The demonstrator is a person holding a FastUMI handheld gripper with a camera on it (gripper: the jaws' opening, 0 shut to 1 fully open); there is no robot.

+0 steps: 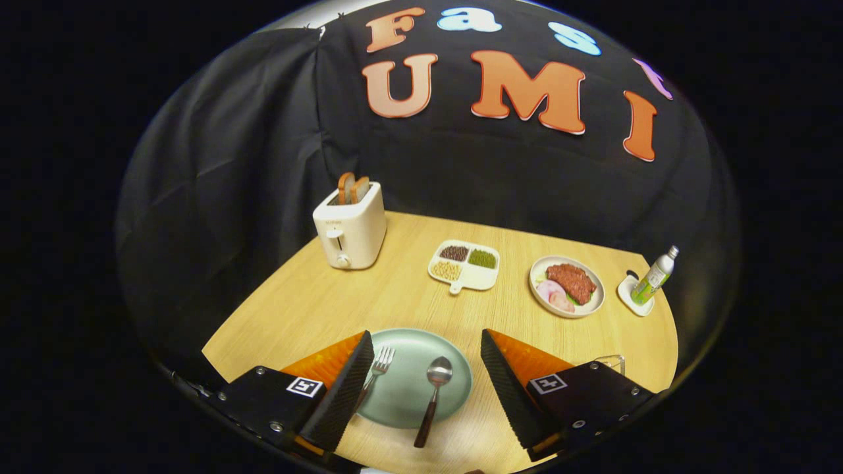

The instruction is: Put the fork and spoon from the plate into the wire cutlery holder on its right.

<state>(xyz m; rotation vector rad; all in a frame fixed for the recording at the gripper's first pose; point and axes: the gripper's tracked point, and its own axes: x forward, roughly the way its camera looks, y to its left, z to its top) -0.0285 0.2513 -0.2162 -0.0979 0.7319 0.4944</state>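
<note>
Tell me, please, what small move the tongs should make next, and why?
Probably lower the open tongs onto the spoon. It lies between the fingers on the plate, handle over the near rim, and nothing is gripped yet. The fork sits against one finger, so it looks harder to grip first.

Spread tool [425,368] flanking spoon [435,394]

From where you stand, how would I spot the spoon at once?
Start at the wooden table and find the pale green plate between the open gripper's fingers. The spoon lies on its right side, dark handle overhanging the rim; the fork beside it has tines.
</note>
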